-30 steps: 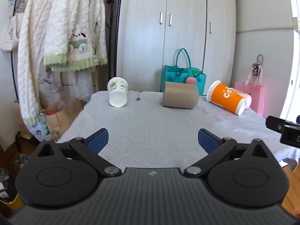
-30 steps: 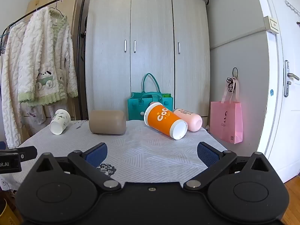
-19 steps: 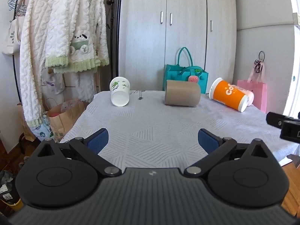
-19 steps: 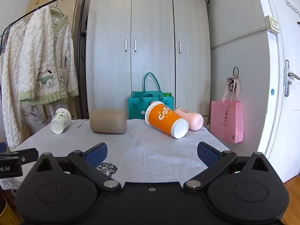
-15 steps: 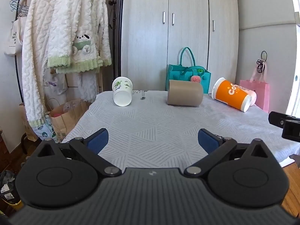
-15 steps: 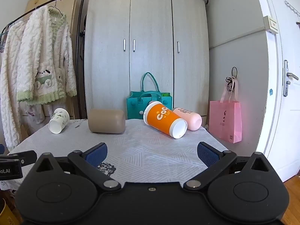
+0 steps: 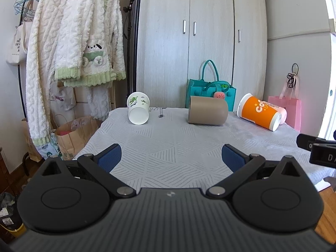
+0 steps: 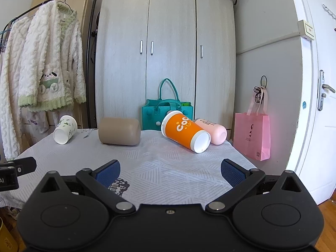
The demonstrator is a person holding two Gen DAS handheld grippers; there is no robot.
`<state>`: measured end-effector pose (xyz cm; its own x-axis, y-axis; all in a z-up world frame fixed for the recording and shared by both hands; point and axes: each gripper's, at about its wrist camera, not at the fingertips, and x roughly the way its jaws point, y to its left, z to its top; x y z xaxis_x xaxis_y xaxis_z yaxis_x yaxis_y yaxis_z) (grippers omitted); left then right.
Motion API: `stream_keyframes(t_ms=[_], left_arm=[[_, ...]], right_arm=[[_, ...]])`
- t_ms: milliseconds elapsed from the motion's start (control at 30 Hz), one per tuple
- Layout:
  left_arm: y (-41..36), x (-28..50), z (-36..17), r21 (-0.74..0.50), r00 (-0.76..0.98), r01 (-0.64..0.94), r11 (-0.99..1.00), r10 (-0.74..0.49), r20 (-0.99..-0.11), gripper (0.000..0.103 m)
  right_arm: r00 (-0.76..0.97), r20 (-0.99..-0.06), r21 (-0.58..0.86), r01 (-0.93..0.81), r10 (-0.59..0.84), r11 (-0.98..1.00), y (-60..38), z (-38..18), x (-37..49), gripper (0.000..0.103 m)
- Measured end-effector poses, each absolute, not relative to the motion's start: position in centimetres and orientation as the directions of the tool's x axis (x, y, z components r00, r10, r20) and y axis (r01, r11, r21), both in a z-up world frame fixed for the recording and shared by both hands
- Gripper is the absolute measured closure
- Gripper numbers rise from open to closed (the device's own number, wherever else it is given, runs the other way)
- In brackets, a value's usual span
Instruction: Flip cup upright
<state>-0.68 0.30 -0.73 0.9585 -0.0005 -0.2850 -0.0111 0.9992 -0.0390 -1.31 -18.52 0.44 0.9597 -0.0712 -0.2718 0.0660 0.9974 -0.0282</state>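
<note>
Matt tan cup [image 8: 119, 131], glossy orange cup [image 8: 184, 132] (paper-looking), textured cloth tablecloth [image 8: 168, 163].

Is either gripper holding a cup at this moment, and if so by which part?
Nothing is held. The left gripper and right gripper are both open over the table, with all four cups lying on their sides farther back.

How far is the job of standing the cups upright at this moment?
Nothing is done yet: the white cup, tan cup, orange cup and pink cup all lie on their sides. Left gripper and right gripper hold nothing, jaws open, short of the cups. All flips remain.
</note>
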Motion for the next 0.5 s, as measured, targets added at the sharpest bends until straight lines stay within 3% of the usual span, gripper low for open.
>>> stream_keyframes(t_ms=[500], left_arm=[[0.77,-1.00,-0.75,-0.072,0.957,-0.014,0.997,-0.008,-0.291,0.000]], right_arm=[[0.958,-0.274,-0.038,0.080,-0.087,0.996,-18.71,0.26,-1.43,0.000]])
